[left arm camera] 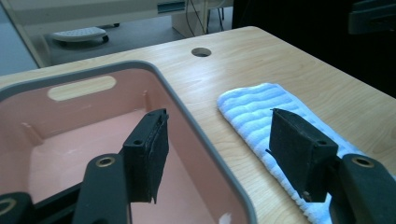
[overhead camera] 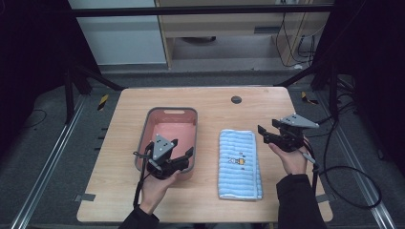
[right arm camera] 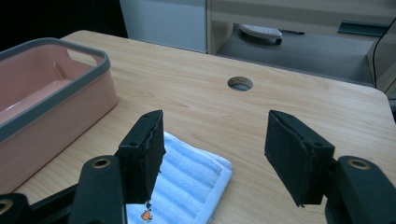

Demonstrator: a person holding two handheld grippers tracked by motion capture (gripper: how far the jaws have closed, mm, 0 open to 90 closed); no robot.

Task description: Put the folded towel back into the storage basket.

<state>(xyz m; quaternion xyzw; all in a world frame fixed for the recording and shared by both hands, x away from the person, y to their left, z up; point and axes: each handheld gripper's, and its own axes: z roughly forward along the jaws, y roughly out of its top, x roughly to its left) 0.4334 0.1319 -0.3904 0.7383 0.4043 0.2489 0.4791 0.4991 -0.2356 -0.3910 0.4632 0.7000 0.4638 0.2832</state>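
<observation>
A pink basin with a grey rim point(overhead camera: 171, 110) stands empty on the left half of the wooden table. To its right lies a folded blue-striped towel point(overhead camera: 239, 164) with a small picture on it. My left gripper point(overhead camera: 184, 148) hangs open over the basin's near right corner. In the left gripper view one jaw of that gripper point(left arm camera: 219, 140) is above the basin point(left arm camera: 70, 77) and the other above the towel point(left arm camera: 261, 107). My right gripper point(overhead camera: 266, 131) is open beside the towel's far right corner. Nothing lies between its jaws point(right arm camera: 215, 135), with the towel point(right arm camera: 187, 179) just below them.
A round cable hole point(overhead camera: 236, 99) sits in the table near its far edge. Bare wood point(overhead camera: 119, 143) runs along the basin's left side and around the towel. A black cable point(overhead camera: 353, 171) trails off the table's right edge. The basin point(right arm camera: 56, 107) stands left of my right gripper.
</observation>
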